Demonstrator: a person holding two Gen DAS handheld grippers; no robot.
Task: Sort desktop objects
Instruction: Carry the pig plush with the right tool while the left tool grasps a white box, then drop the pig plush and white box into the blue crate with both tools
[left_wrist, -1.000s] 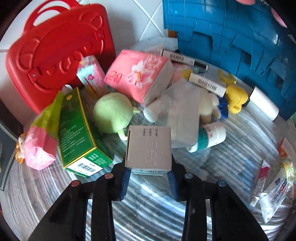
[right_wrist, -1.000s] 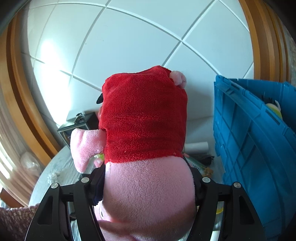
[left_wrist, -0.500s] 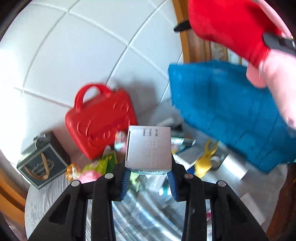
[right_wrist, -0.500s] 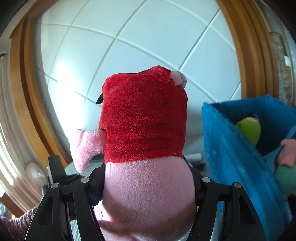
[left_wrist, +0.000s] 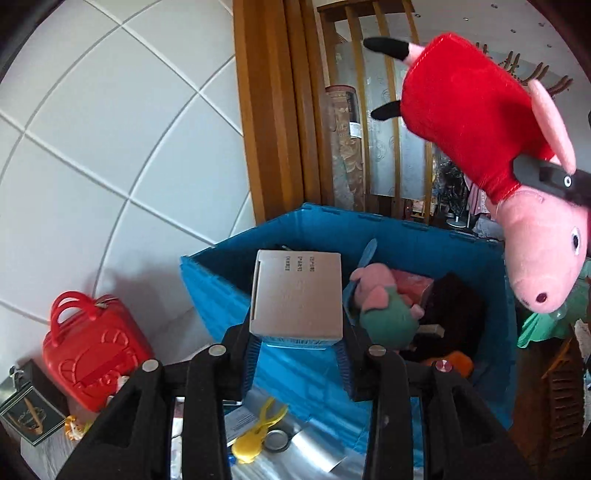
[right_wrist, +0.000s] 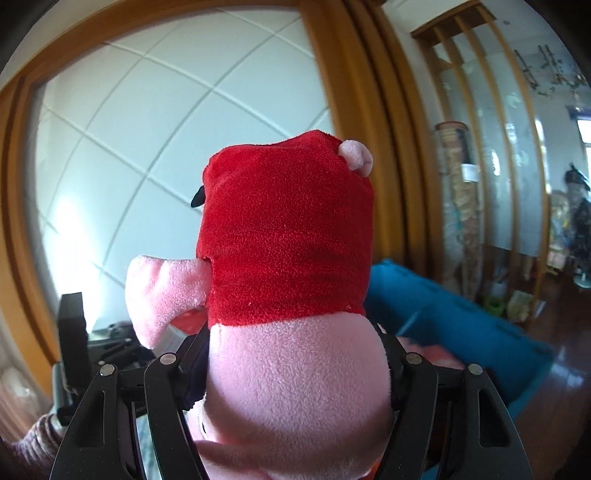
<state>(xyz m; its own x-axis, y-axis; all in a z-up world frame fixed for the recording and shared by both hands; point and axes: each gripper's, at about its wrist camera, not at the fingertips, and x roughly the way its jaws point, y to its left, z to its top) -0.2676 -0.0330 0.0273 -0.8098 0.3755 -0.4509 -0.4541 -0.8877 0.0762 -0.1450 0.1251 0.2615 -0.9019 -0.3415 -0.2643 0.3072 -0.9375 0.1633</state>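
Far left, on the table: red moulded plastic handbag case (left_wrist: 92, 365), clear of the work. Small grey cardboard box (left_wrist: 295, 293) is clamped across its side faces by the left gripper (left_wrist: 295, 363) and held above the near rim of the open blue plastic crate (left_wrist: 229, 291). Judged light and stiff; side-face grip suits it. Crate already part-filled with soft toys, so free room is limited. Right: pink plush pig in a red dress (right_wrist: 288, 295) is pinched at the head by the right gripper (right_wrist: 291, 373), over the crate; soft, squashy, unbreakable.
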